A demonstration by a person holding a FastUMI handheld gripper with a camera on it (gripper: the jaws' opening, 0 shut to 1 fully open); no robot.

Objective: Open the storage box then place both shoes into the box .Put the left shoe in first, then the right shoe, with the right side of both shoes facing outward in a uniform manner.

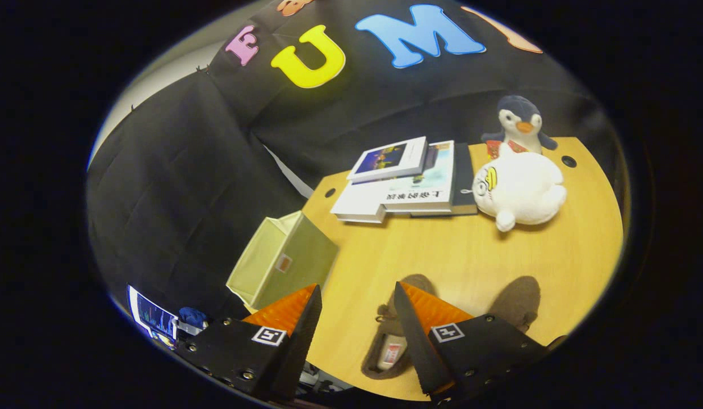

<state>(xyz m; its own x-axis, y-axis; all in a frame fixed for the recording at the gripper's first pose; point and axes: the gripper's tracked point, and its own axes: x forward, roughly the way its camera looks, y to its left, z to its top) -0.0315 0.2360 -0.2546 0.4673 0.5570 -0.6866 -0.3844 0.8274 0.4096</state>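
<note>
- Gripper [357, 304]: one, jaws released and spread apart, grasping nothing, held above the near edge of the light wooden round-cornered table [471, 261].
- Brown soft slip-on shoes: two. One shoe [388, 341] lies between and just beyond the fingers at the near edge; the second shoe [519, 301] lies beside it, partly hidden behind one finger.
- Pale green fabric storage box [283, 261]: one, hanging off the table's side edge, tilted, its open mouth turned away from the shoes.
- Risk: a push on the box could tip it off the edge.
- Risk: left and right shoe cannot be told apart from here; the wrong one may go in first.
- Stacked books [405, 184]: about four, at the far edge.
- Plush toys: two, a white one [519, 187] and a penguin [519, 122], at the far corner.
</note>
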